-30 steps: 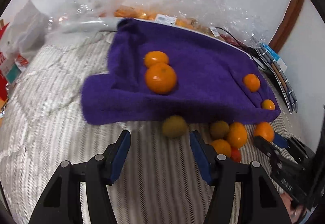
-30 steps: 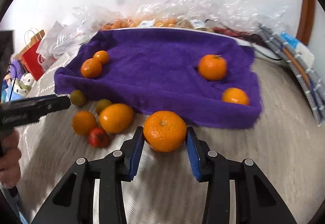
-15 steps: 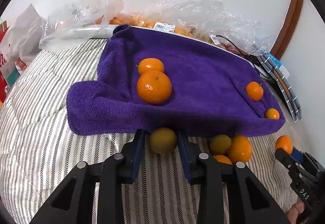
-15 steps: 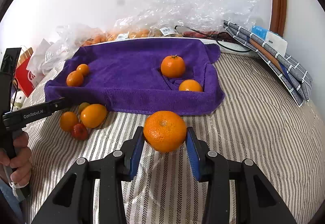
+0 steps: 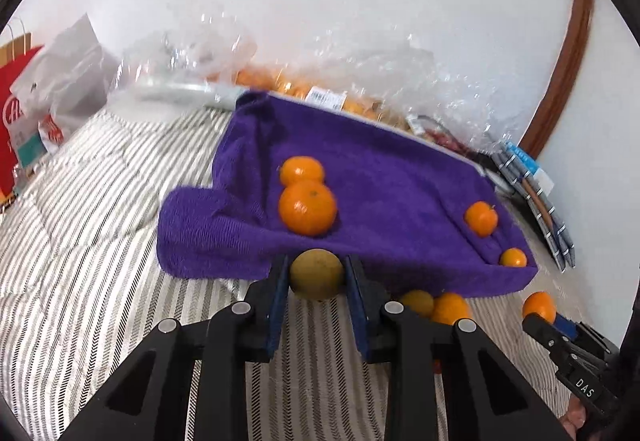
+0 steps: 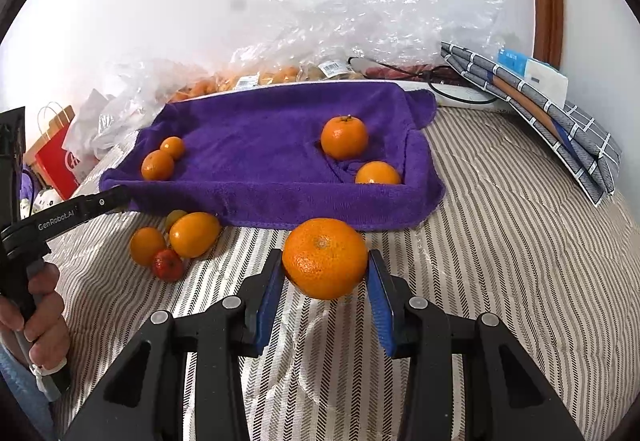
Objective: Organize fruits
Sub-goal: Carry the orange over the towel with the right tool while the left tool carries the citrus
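Note:
A purple towel-lined tray (image 5: 400,177) (image 6: 260,129) lies on the striped bed. It holds two oranges at its left (image 5: 307,207) (image 6: 157,164) and two at its right (image 5: 481,218) (image 6: 344,137). My left gripper (image 5: 316,275) is shut on a yellow-green fruit (image 5: 317,273) and holds it just before the tray's near edge. My right gripper (image 6: 326,275) is shut on a large orange (image 6: 325,258) and holds it above the bed in front of the tray. Several loose fruits (image 6: 194,234) (image 5: 450,308) lie on the bed by the tray's front.
Clear plastic bags of fruit (image 6: 320,41) (image 5: 280,81) lie behind the tray against the wall. A folded grey cloth with a box (image 6: 540,101) is at the right. A red paper bag (image 6: 60,157) stands at the left. The striped quilt (image 6: 500,261) covers the bed.
My left gripper moved in, shut on the yellow-green fruit and lifted it toward the tray's edge. My right gripper kept its hold on the large orange and drew back and up.

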